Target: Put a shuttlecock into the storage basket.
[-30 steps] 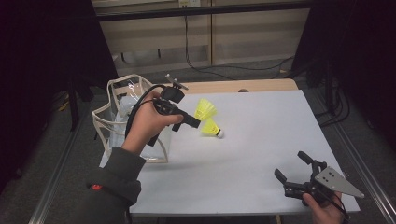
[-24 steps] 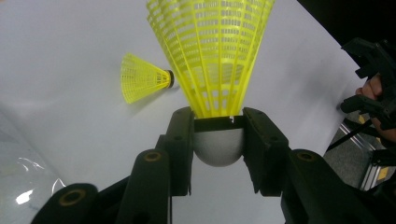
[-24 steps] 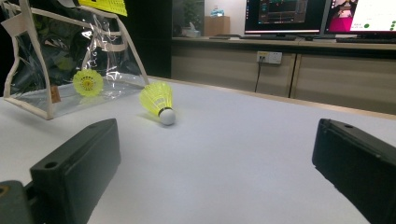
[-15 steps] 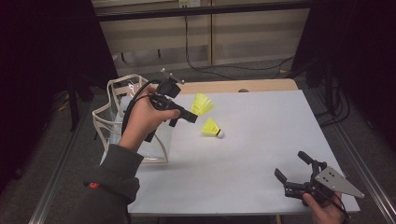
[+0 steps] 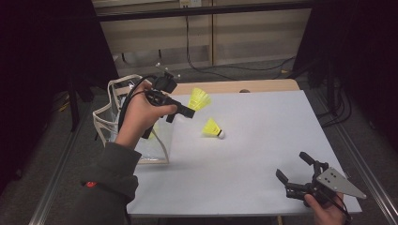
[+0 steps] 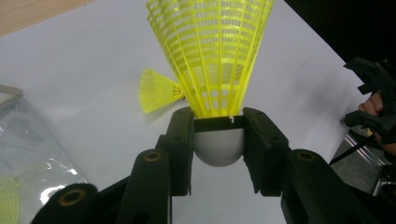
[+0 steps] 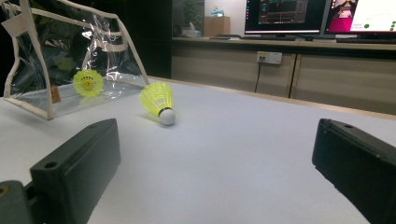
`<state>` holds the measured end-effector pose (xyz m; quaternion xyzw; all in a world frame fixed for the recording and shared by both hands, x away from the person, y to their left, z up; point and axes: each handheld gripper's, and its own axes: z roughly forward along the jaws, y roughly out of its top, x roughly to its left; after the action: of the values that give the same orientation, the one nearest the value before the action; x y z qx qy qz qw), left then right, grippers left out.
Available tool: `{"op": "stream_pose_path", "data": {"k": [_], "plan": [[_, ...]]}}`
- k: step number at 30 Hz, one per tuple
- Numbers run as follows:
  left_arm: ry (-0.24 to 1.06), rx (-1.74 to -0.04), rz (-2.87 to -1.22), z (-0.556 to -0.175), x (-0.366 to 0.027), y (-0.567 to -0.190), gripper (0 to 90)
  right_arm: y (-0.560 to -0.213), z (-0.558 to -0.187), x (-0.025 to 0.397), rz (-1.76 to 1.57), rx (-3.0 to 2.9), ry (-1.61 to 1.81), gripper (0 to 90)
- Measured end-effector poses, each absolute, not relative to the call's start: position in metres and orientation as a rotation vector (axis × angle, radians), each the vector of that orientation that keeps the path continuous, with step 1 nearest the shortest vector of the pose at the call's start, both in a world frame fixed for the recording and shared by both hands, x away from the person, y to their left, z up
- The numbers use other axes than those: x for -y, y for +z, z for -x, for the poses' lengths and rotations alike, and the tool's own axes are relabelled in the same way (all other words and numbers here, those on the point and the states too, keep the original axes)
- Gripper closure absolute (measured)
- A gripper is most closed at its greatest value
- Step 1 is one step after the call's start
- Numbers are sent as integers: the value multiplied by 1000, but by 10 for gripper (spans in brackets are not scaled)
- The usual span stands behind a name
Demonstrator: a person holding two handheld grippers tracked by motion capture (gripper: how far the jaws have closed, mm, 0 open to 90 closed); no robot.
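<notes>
My left gripper [image 5: 188, 112] hangs above the table's left part, next to a clear bag [image 5: 112, 123], and is shut on a yellow shuttlecock [image 5: 200, 99]. In the left gripper view the jaws clamp its white cork [image 6: 218, 148], and the yellow skirt [image 6: 212, 56] stands up between them. A second yellow shuttlecock [image 5: 212, 128] lies on its side on the white table [image 5: 263, 136], cork toward the right. My right gripper [image 5: 294, 169] rests open at the near right corner with nothing between its jaws; the lying shuttlecock [image 7: 158, 102] is well ahead of it.
The clear bag [image 7: 70, 56] with beige trim stands open at the table's left edge, with another yellow shuttlecock [image 7: 88, 82] inside. A wooden strip [image 5: 263, 86] runs along the table's far edge. Monitors [image 7: 322, 16] stand on a counter beyond.
My left gripper has carried the held shuttlecock up and a little to the left, toward the bag. The lying shuttlecock and the right gripper have stayed put.
</notes>
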<state>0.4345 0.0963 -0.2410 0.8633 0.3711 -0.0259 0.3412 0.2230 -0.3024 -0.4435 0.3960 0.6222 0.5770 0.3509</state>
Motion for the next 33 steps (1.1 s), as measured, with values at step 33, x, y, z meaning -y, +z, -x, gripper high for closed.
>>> {"op": "stream_pose_path", "data": {"k": [33], "plan": [[-24,-1014,-2214,-440,-112,-221,647,-443,-223,302,-1027,-1609,1499,10]]}}
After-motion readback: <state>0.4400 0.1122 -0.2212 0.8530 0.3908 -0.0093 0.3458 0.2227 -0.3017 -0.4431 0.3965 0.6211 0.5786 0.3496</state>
